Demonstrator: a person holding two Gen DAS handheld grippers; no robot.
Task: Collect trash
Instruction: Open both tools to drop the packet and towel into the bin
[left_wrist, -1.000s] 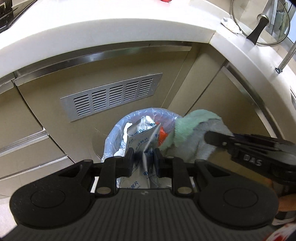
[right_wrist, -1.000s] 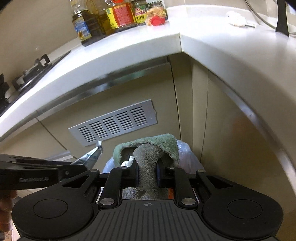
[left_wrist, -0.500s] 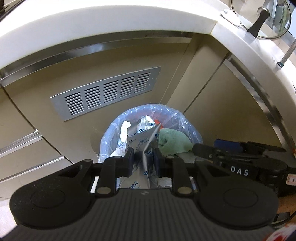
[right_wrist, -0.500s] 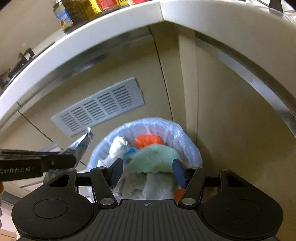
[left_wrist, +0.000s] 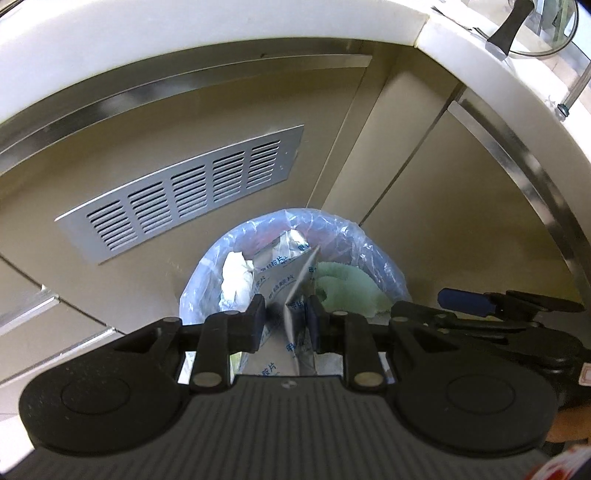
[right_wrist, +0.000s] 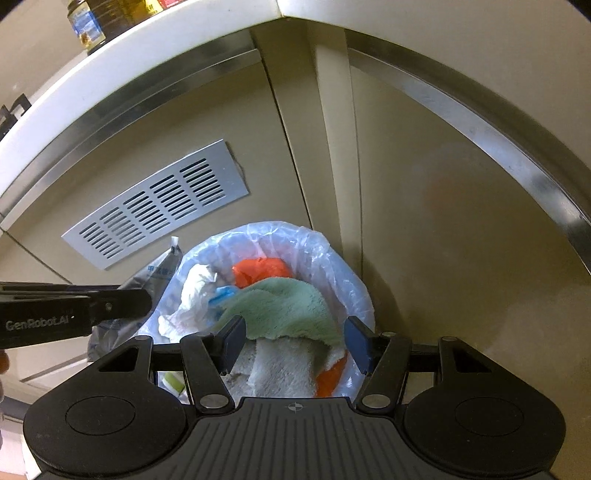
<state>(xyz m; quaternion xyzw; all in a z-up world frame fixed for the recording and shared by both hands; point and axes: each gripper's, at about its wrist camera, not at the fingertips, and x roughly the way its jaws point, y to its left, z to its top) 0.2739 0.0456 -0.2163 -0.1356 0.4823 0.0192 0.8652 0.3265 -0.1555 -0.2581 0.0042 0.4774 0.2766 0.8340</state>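
A trash bin lined with a clear plastic bag (right_wrist: 332, 254) stands on the floor in the cabinet corner; it also shows in the left wrist view (left_wrist: 373, 243). A green-and-white cloth (right_wrist: 284, 306) lies on top of the trash in it, over orange and white scraps. My right gripper (right_wrist: 295, 341) is open and empty just above the cloth. My left gripper (left_wrist: 284, 321) is shut on a silver foil packet (left_wrist: 284, 280) with blue print and holds it above the bin's left side; the packet shows in the right wrist view (right_wrist: 159, 273).
A metal vent grille (left_wrist: 184, 195) is set in the beige cabinet front behind the bin. The white countertop (left_wrist: 221, 33) overhangs above. Bottles (right_wrist: 88, 26) stand on the counter at far left. A glass pan lid (left_wrist: 535, 33) lies on the counter at right.
My right gripper opened and let go of the cloth, which dropped into the bin. Both grippers sank lower toward the bin. My left gripper kept its hold on the packet.
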